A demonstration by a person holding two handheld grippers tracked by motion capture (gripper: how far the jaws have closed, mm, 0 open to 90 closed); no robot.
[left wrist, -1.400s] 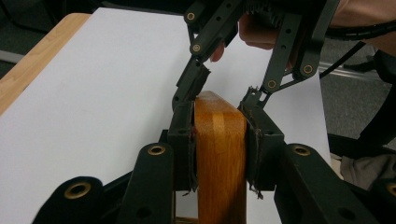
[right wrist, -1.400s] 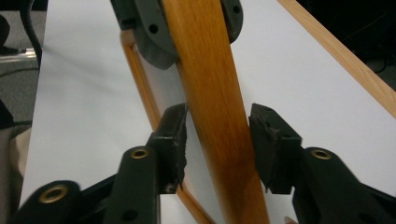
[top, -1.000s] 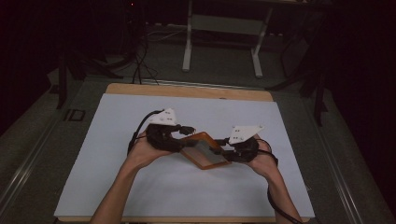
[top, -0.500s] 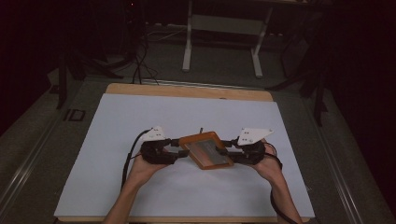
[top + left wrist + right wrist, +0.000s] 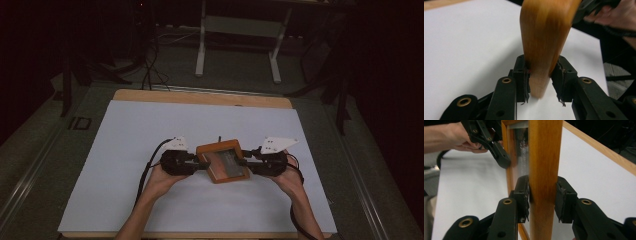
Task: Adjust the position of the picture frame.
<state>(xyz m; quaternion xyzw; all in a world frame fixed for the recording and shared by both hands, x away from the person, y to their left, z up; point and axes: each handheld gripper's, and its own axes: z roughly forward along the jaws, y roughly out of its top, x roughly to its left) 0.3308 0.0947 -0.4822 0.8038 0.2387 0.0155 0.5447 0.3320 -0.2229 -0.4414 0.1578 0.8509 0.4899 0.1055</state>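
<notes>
A wooden picture frame (image 5: 223,161) lies near the front middle of the table (image 5: 125,130), on its white sheet, held from both sides. The left gripper (image 5: 197,162) has just been closing its fingers (image 5: 522,75), which now clamp the frame's left edge between them. The right gripper (image 5: 246,162) grips the frame's right edge, its fingers (image 5: 564,197) pressed against the wood on either side. A hand (image 5: 162,180) holds each gripper.
</notes>
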